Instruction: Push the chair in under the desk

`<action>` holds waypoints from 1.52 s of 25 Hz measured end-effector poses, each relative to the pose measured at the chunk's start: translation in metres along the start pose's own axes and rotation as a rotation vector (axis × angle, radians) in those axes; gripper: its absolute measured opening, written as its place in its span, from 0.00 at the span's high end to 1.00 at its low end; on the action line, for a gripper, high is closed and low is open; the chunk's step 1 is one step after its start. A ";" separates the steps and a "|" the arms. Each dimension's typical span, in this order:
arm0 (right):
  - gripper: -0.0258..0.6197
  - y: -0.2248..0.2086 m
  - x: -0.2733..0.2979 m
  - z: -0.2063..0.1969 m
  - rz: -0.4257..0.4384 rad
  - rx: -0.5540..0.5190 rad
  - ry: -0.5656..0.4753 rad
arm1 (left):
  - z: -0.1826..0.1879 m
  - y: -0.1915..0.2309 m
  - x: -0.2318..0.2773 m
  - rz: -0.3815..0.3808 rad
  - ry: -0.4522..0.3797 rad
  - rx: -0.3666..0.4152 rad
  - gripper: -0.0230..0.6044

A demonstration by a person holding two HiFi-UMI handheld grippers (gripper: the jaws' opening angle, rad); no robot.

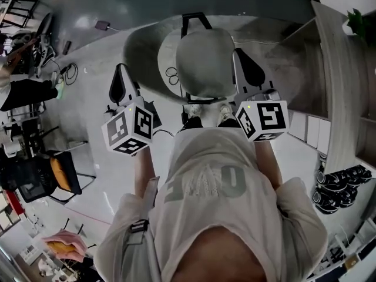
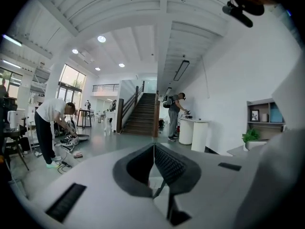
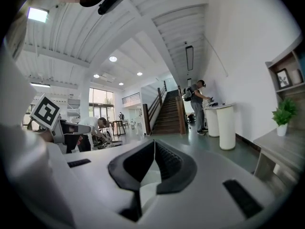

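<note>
Person's shoes (image 1: 194, 111) are planted right behind the chair (image 1: 205, 63), a pale grey one out on the floor (image 1: 106, 51), sitting squarely between the two hands. The left tongs (image 2: 154, 146) are pressed together with nothing in them, held out a bit to the left of the chair and apart from it. The right tongs (image 3: 154, 141) are the same, closed up and empty, just beside the chair's right edge. Can't tell if they actually touch it.

The worktop (image 1: 336, 81) is the wood-coloured one off to the right. The chair isn't under it, and a strip of grey floor lies between the two. A small green plant (image 3: 284, 114) stands at the worktop's far end, with a shelf (image 3: 293, 75) holding a framed picture on the wall above.

Over on the left there's a loose tangle of cables (image 1: 66, 72) on the floor and an orange chair (image 1: 61, 170) well apart from all this. Further back one person (image 2: 50, 125) is bent over some gear on the floor, another (image 2: 175, 114) stands at a white round stand (image 2: 200, 135), and a staircase (image 2: 143, 113) climbs at the far end.
</note>
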State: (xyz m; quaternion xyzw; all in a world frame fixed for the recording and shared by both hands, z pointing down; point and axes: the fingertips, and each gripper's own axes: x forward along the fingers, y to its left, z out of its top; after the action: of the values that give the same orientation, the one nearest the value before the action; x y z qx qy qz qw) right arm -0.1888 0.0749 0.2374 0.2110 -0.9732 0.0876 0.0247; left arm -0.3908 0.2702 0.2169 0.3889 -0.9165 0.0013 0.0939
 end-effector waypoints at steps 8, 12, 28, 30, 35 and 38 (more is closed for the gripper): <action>0.93 0.087 0.072 -0.023 0.165 0.011 0.074 | -0.007 0.074 0.026 0.045 0.044 0.009 0.90; 0.73 0.147 0.106 -0.048 0.261 0.037 0.136 | -0.034 0.106 0.048 0.012 0.138 -0.047 0.70; 0.63 0.297 0.190 -0.293 0.410 0.065 0.554 | -0.226 0.164 0.156 -0.198 0.595 -0.194 0.58; 0.63 0.299 0.189 -0.311 0.404 0.049 0.593 | -0.241 0.163 0.156 -0.206 0.627 -0.205 0.58; 0.63 0.307 0.197 -0.340 0.394 0.029 0.639 | -0.267 0.166 0.168 -0.242 0.658 -0.184 0.58; 0.63 0.309 0.199 -0.347 0.409 0.049 0.624 | -0.277 0.166 0.176 -0.262 0.681 -0.173 0.58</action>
State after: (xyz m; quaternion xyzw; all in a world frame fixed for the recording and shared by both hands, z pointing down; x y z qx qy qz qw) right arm -0.4944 0.3337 0.5460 -0.0240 -0.9386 0.1742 0.2968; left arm -0.5815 0.2816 0.5310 0.4707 -0.7719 0.0413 0.4253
